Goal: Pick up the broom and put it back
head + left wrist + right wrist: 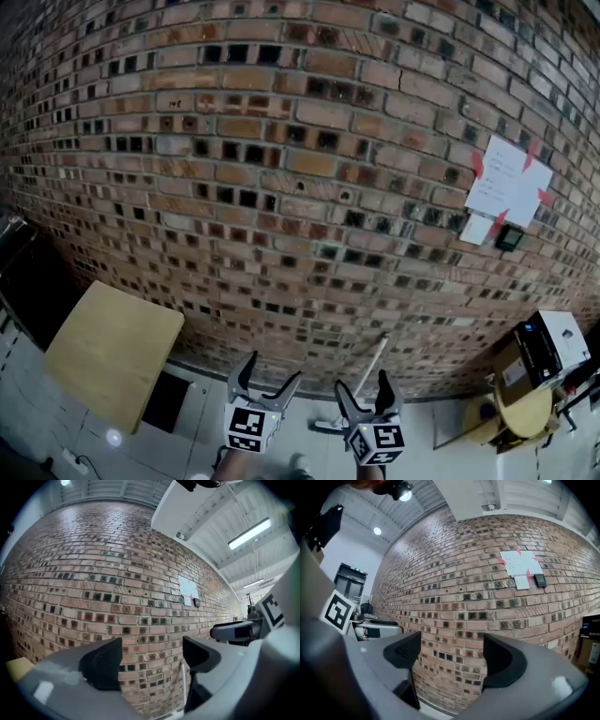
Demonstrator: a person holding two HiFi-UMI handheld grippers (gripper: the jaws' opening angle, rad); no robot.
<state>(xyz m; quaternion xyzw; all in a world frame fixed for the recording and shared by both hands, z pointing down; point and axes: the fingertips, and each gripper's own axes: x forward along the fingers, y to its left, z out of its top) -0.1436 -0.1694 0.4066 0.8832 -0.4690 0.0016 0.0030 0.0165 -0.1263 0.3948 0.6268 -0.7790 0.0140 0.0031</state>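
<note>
The broom's pale handle (pixel 374 359) leans against the brick wall (pixel 281 169), and its lower end reaches the floor between my two grippers. In the left gripper view the broom handle (pixel 183 682) shows as a thin white line just inside the right jaw. My left gripper (pixel 265 385) is open and empty, left of the handle. My right gripper (pixel 367 392) is open and empty too, right in front of the handle. The left gripper (pixel 152 656) and the right gripper (pixel 452 656) both face the wall with only bricks between their jaws.
A yellow tabletop (pixel 112 352) stands at the left near the wall. At the right are a cardboard box with a white box on it (pixel 542 349) and a yellow round seat (pixel 521 412). Papers (pixel 506 183) are taped to the wall.
</note>
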